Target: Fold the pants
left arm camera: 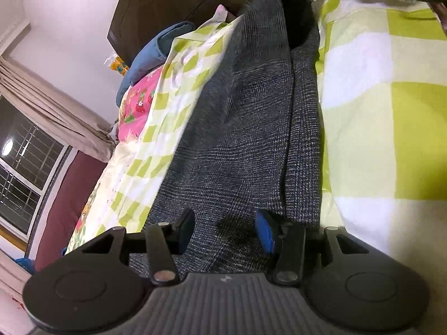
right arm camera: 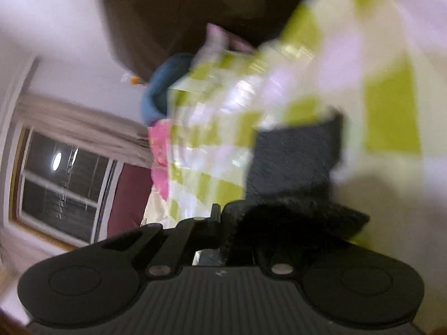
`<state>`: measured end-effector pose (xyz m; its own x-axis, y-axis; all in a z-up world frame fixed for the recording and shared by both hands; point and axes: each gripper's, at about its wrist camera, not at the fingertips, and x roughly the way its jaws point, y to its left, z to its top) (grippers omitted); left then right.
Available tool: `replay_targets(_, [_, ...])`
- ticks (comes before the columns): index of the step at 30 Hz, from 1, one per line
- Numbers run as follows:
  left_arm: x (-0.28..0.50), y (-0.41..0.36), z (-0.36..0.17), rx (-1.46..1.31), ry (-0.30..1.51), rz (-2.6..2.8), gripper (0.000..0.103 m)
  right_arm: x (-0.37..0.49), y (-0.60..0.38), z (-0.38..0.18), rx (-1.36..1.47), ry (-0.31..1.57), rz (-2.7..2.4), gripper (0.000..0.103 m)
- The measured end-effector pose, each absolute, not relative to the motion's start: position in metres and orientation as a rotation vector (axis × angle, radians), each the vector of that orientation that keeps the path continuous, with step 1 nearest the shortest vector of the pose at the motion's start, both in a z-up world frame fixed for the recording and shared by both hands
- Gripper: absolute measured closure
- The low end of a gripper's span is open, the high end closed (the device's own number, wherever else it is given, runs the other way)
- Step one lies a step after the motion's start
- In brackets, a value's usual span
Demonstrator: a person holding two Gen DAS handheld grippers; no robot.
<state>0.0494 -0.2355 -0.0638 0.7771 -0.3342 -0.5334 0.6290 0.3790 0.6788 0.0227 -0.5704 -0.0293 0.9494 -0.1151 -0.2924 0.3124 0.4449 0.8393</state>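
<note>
While the grey checked pants lie stretched lengthwise along the green-and-white checked bedsheet, the left gripper hovers over their near end — jaws spread, gripping nothing. Right gripper — jaws pressed together, pinching a bunched fold of the dark cloth; that view is blurred.

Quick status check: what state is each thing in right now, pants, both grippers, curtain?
pants: laid out along the bed, one end bunched in the right gripper
left gripper: open, fingers astride the fabric
right gripper: shut on the pants
curtain: drawn aside, window uncovered
</note>
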Motion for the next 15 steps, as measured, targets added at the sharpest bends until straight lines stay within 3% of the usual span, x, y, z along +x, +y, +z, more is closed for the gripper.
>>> replay_targets(3, [0.045,-0.233,-0.064,1.018,0.325,-0.636,0.042,0.027,-0.558,0.000,0.817,0.113,-0.207,0.098])
replay_targets(6, [0.044,-0.231,-0.063,1.018,0.330,-0.641,0.042,0.048,-0.567,-0.013,0.703,0.288,-0.300,0.089])
replay_targets(9, [0.044,-0.229,-0.062,1.013,0.337,-0.650,0.042,0.054,-0.588,-0.052,0.794,0.457,-0.358,0.089])
replay_targets(15, [0.043,-0.229,-0.063,1.029,0.337,-0.660,0.042,0.034,-0.613,-0.077,1.027,0.365,-0.333,0.077])
